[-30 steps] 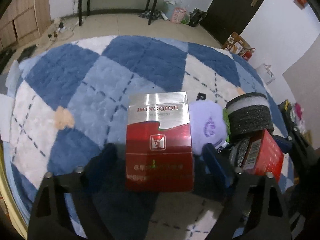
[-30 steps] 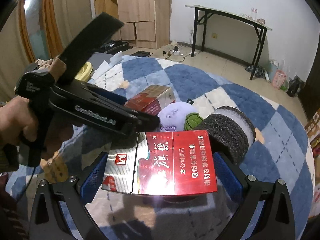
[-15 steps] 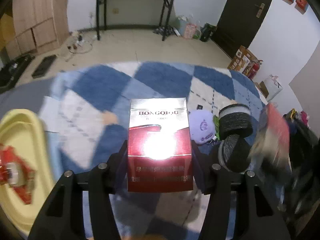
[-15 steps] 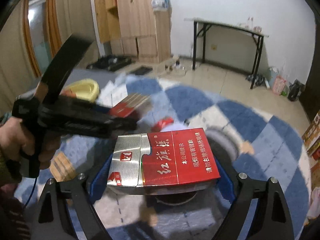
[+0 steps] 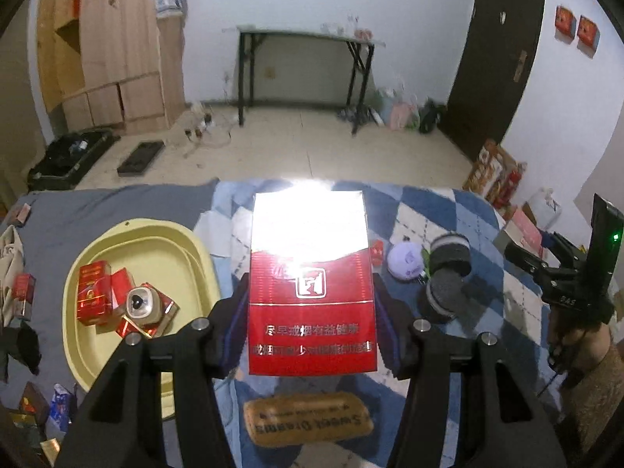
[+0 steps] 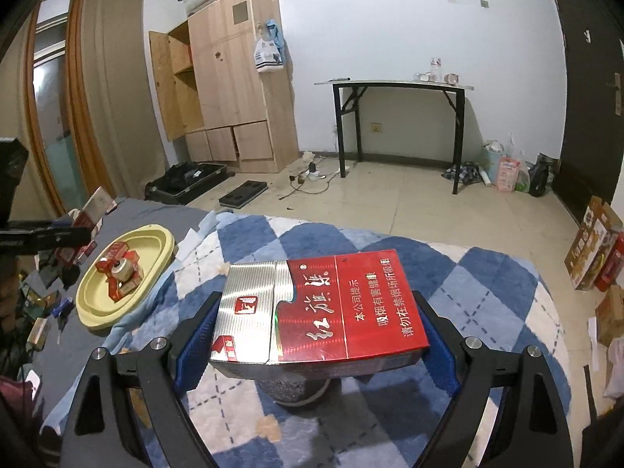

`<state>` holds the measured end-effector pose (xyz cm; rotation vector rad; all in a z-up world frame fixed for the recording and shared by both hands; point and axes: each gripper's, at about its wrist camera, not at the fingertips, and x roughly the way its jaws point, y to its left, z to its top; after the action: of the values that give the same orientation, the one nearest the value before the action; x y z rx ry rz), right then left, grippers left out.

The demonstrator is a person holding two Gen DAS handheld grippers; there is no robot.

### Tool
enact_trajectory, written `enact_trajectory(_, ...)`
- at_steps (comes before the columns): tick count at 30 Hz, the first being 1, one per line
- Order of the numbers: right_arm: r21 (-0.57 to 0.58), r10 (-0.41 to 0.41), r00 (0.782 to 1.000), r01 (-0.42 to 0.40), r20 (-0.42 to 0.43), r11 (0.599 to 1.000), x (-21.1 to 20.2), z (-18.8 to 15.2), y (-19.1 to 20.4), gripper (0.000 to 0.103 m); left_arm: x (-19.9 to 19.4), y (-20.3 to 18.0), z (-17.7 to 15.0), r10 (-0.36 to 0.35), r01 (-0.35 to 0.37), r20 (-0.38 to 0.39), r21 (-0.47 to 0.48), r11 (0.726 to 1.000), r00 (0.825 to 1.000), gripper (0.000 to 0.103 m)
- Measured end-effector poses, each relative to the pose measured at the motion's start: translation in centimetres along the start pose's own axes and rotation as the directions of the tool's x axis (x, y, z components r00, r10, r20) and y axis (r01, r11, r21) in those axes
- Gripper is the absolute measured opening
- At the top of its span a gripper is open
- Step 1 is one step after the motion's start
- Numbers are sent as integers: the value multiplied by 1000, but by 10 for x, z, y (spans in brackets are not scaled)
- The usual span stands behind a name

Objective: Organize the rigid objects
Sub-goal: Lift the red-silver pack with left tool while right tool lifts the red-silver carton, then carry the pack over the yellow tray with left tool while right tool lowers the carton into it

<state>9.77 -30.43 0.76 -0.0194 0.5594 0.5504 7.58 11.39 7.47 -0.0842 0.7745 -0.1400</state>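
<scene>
Both tools now ride clear of the blue-and-white checked rug, each carrying a red-and-silver cigarette pack that a second ago stood down among the clutter. The left tool clamps its upright cigarette pack across the narrow sides, silver top glaring under the light. The right tool grips a second cigarette pack lying flat, end to end, so its jaws stand much wider.

With the lift, the yellow oval tray has come into the left tool's view. It sits on the grey sheet at the rug's left edge and already holds 3 or so red packs and a small round tin. That reads as the collection point, and both packs look bound for it.

Left on the rug are a purple plush toy, 2 dark foam rolls beside it toward the right edge, and a brown "Sweet Dreams" case at the near edge, below the left pack.

Room looks ample: open rug lies between the tools and the tray, whose near half is bare. The tightest spot is the tray's left rim, where small boxes and dark cloth crowd the sheet. The right tool is farther from the tray.
</scene>
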Motion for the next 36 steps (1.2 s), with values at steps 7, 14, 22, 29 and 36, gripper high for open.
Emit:
enact_trajectory(7,-23,15,1000,-15,-16,1000,8,1,9,90,22,8,-4,37,-38,-23,-83,996,999,57)
enact_trajectory(14,-50,29,999,-30,-33,998,15,0,13,90,20,8,-4,25,-25,-11,-67,997,1000,58)
enact_trajectory(22,-70,48,997,-53,-65,996,28,-2,18,90,37,8,-2,26,-29,-42,-62,998,999,57)
enact_trajectory(29,-80,59,995,-66,-86,995,41,-3,19,90,45,12,-4,26,-30,-63,-73,997,998,58)
enact_trajectory(36,-69,64,994,-70,-92,995,44,-1,15,90,43,12,-4,24,-28,-63,-76,997,998,58)
